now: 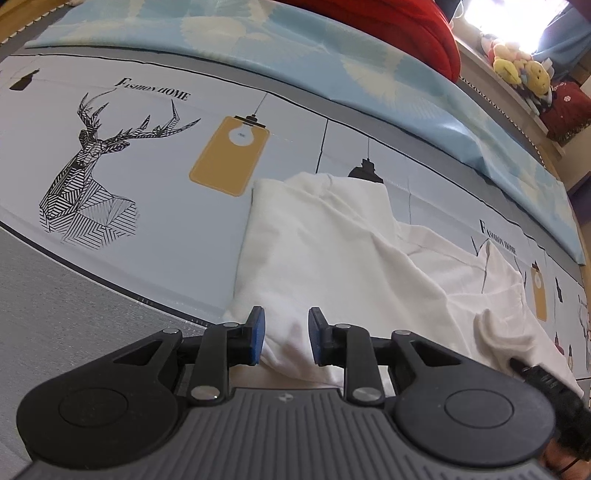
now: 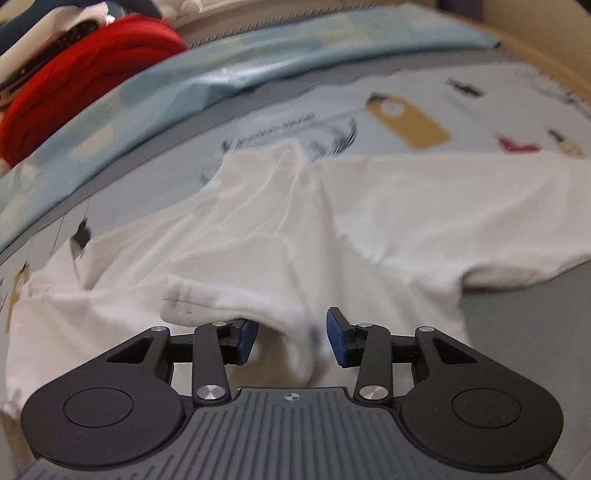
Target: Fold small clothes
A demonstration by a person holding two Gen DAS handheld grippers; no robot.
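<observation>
Your left gripper (image 1: 284, 338) sits w/ its blue pads (image 1: 256, 334) partly apart, the near hem of the white cotton t-shirt (image 1: 332, 251) bunched between them but, as far as I can tell, not pinched. It looks placed to take that edge for a fold. Your right gripper (image 2: 291, 336) is a bit wider open; a soft ridge of the same shirt (image 2: 332, 229) rises in the gap, one sleeve cuff draped over the left-hand pad, nothing clamped. The view is blurred, so contact there is hard to judge.

The shirt lies spread but rumpled on the pale blue printed bedsheet w/ deer and lamp motifs (image 1: 155, 177), prob. laid flat for folding. Beyond it are a light blue patterned blanket (image 1: 295, 55) and a red folded garment (image 1: 399, 29), well apart, so they shouldn't interfere.
</observation>
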